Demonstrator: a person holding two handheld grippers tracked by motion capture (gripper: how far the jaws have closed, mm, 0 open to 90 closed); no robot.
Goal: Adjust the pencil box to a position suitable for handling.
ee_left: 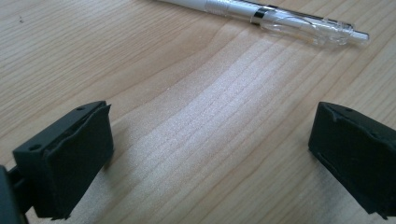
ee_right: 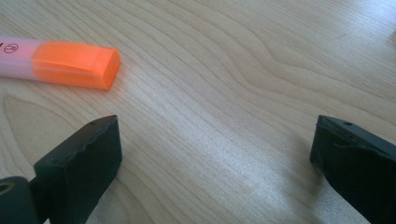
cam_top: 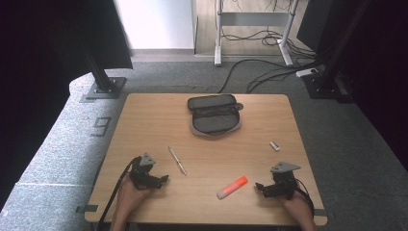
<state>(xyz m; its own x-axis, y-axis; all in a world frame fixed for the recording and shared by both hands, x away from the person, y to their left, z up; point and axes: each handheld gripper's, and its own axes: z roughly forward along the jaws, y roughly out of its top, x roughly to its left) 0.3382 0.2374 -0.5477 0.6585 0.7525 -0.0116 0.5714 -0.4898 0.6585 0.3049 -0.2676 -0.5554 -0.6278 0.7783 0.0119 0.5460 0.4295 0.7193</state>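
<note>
Across the high view, a light wooden table [cam_top: 144, 115] is carrying four loose items. An open grey fabric pencil case [cam_top: 214, 115] is lying at upper centre, a slim silver-and-clear ballpoint pen [cam_top: 177, 160] is lying left of centre, an orange-capped highlighter with a pale pink barrel [cam_top: 232, 187] is lying lower right of centre, and a small white eraser-like block [cam_top: 274, 145] is sitting at right. The left gripper [cam_top: 163, 179] is resting at lower left, just beside the pen's near end; the right gripper [cam_top: 260, 186] is resting at lower right, near the highlighter's orange cap. Both are pointing inward, each held by a hand entering from the bottom edge.

Along the left gripper view, the two black jaws are standing wide apart over bare wood with nothing between them. The pen [ee_left: 280, 18] is crossing the upper right of the frame, well beyond the pads.

Along the right gripper view, the jaws are likewise spread wide and gripping nothing. The highlighter [ee_right: 70, 63] is lying at upper left, cap towards the centre, outside the gap and just above the left-hand pad.

Likely hazards: both round barrels are lying off the jaw lines, so a straight advance would probably push or roll them rather than bracket them. A pad catching the highlighter's cap alone could spin it away, and the thin pen, lying flat on wood, may be slipping out of a shallow pinch.
</note>
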